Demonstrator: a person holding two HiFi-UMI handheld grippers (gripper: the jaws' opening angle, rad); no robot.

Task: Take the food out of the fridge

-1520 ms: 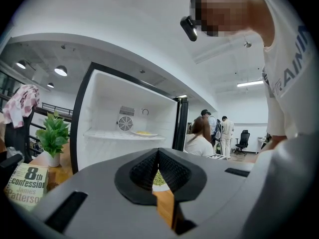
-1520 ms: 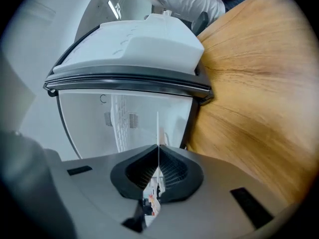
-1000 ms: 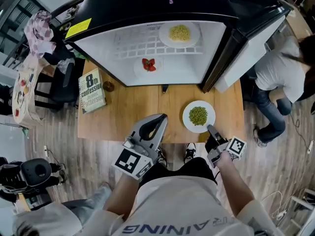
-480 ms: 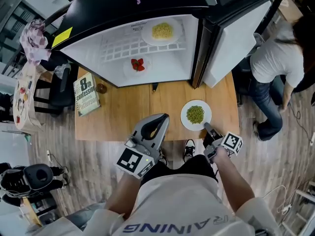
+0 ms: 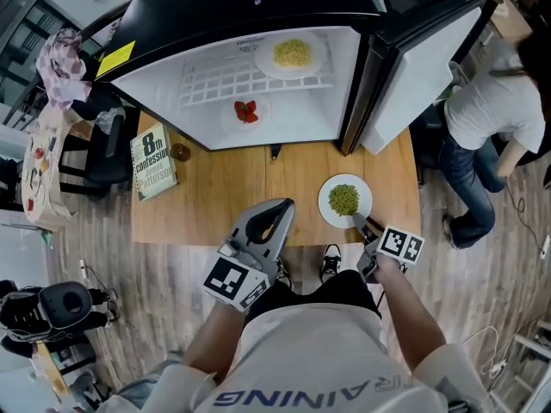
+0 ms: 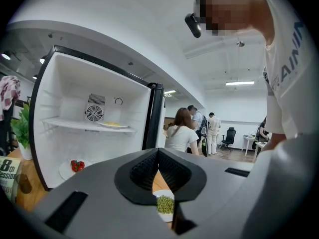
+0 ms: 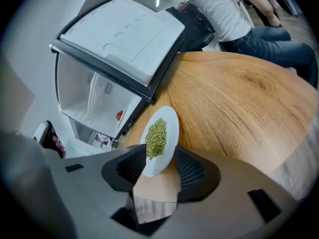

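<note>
The round white plate of green peas sits near right on the wooden table. Its rim lies between the right gripper jaws, which have just opened. The left gripper is closed and empty. The open white fridge beyond holds a white plate of strawberries and a white plate of yellow food.

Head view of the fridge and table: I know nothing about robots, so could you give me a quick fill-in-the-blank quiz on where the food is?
The plate on the wooden table holds ____ food.
The open fridge has ____ plates inside it.
The upper-shelf plate carries ____ food.
The book lies at the table's ____ end in the head view.
Missing words: green; two; yellow; left.
</note>
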